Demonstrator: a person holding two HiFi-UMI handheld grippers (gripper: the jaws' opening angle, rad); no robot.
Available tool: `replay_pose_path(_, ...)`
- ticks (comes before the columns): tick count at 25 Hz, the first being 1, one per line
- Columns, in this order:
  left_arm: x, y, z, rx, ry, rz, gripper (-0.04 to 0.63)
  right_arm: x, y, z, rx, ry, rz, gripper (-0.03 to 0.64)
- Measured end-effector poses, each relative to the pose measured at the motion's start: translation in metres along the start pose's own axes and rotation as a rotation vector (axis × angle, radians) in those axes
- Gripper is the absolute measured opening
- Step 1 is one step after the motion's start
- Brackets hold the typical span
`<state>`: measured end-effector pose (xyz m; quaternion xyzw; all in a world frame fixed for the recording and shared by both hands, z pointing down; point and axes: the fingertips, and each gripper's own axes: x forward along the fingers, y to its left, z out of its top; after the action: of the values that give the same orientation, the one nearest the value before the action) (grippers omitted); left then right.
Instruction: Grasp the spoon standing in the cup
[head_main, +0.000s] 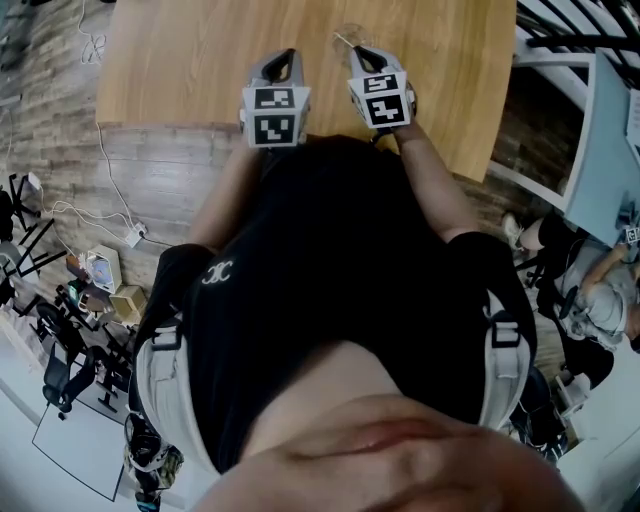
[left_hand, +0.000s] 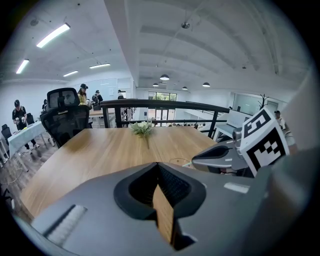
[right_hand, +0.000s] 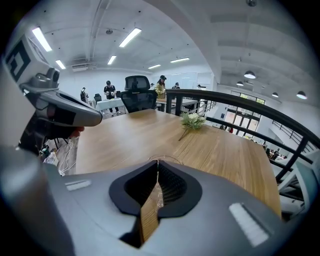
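Right gripper (right_hand: 158, 170) pinches spoon (right_hand: 159, 199) at cup (right_hand: 175, 159) rim, wide tabletop (right_hand: 150, 135) beyond

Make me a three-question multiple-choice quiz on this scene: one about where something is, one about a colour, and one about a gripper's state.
1. Where does the bunch of flowers lie?
A) on the floor
B) on the wooden table
C) on a chair seat

2. What colour is the office chair beside the table?
A) black
B) red
C) white

3. How do the jaws of the left gripper stand?
A) wide apart
B) closed on a flower
C) together, with nothing between them

Answers:
1 B: the flowers rest on the far part of the tabletop.
2 A: its back and headrest are black.
3 C: the left gripper view shows the jaw tips meeting with nothing between them.
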<state>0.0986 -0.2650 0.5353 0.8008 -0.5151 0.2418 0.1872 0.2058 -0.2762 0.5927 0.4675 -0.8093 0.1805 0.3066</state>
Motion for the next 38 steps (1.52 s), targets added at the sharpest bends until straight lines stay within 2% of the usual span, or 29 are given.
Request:
replay_pose_path(12,0.001,-0.004,0.012,0.046,-0.046,-0.078,0.012,-0.033,-0.004,0.026,0.051,-0.161,-0.103,0.006)
replay_pose_path(19,-0.01,-0.002,0.031,0.069,-0.137,-0.135,0.012,-0.069,-0.005,0.043,0.066,-0.346,-0.247,0.006)
replay_pose_path(27,-0.034,0.014,0.043,0.076,-0.22,-0.192,0.012,-0.12,0.003,0.075,0.133,-0.542,-0.396,0.006)
replay_pose_path(33,-0.065,0.017,0.069,0.096,-0.317,-0.229,0.012,-0.168,0.014,0.103,0.154,-0.685,-0.464,0.006)
replay_pose_path(38,-0.072,0.021,0.081,0.088,-0.339,-0.253,0.012,-0.191,0.031,0.122,0.148,-0.746,-0.481,0.005)
